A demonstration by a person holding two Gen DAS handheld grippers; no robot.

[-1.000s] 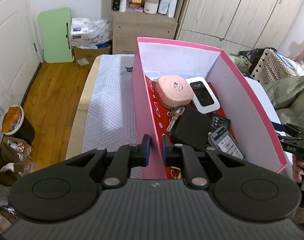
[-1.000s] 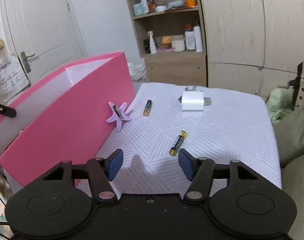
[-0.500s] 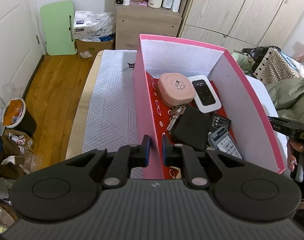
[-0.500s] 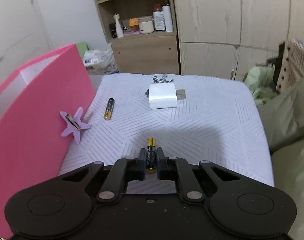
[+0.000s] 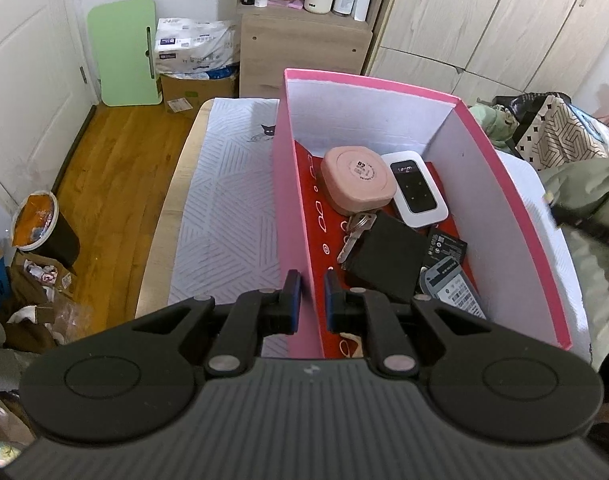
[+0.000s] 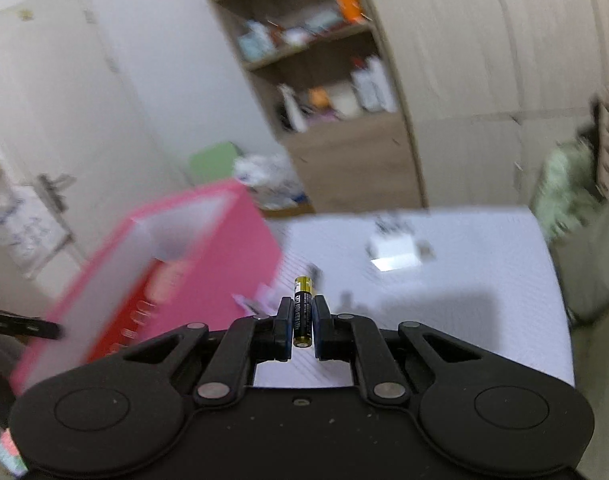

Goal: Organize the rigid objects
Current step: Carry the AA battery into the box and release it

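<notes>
**Battery clamped above the patterned cover, box wall pinched**

A bedroom is shown. A white cover with a grey line pattern point(image 5: 224, 216) is spread over the work surface, and a small cat drawing is printed near its far edge. A wooden floor point(image 5: 116, 168) lies to the left of it, with a green folding board point(image 5: 124, 52) leaned against the wall and a bin point(image 5: 44, 228) standing beside a white door. Bottles and jars are kept on a wooden shelf unit point(image 5: 304, 28), next to pale wardrobe doors point(image 5: 504, 20).

The pink box point(image 5: 536, 256) is set on the cover. Its near left wall is pinched between the closed jaws of the left gripper point(image 5: 308, 300). Inside are seen a pink round case point(image 5: 358, 180), a white pocket router point(image 5: 414, 188), a key point(image 5: 354, 236) and a black wallet point(image 5: 388, 260).

In the blurred right wrist view, a black and gold battery point(image 6: 303, 304) is clamped upright-looking between the jaws of the right gripper point(image 6: 303, 312), above the cover. A white charger point(image 6: 396, 250) is left lying farther back on the cover.
</notes>
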